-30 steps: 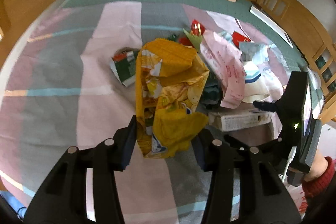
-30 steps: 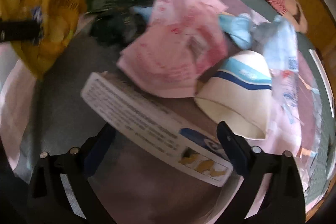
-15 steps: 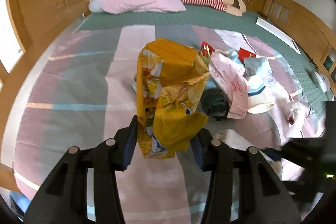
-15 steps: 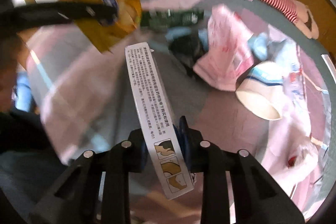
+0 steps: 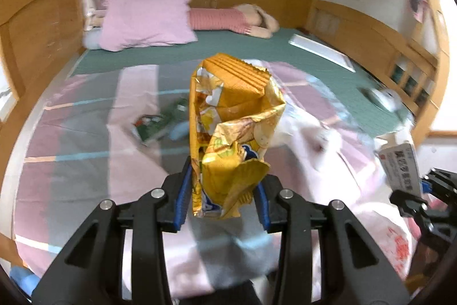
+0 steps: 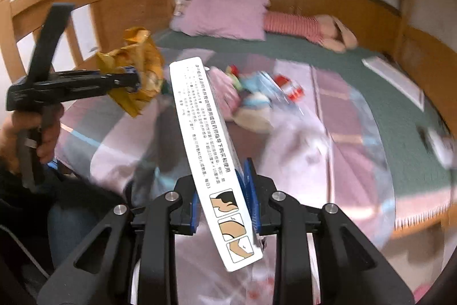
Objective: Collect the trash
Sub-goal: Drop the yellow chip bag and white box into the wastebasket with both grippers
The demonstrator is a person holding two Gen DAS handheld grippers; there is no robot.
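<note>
1. Work surface: the wide bed with a pink, grey and green striped cover [image 5: 85, 139] carries the trash. A judgement of progress: two items are lifted clear of it, and several more remain to be collected. No bin or bag for deposit can be identified in either view.

2. Remaining trash: a loose, blurred pile of pink, white, blue and red wrappers [image 6: 257, 99] lies mid-bed. A flat green packet [image 5: 157, 123] lies apart from the pile, on the cover beyond the left tool.

3. Left gripper [image 5: 221, 197]: its jaws are closing on the crumpled yellow foil snack bag [image 5: 231, 127]. The blue pads press the bag's lower end from both sides. The bag stands upright beyond the fingertips, held well above the cover.

4. Right gripper [image 6: 221, 200]: its jaws are pressed together on the long white printed cardboard box [image 6: 205, 133]. The pads pinch the box near its illustrated lower end. The rest of the box projects forward and to the left, tilted, clear of the bed.

5. Relative position: the two held items are near each other but apart.
</note>
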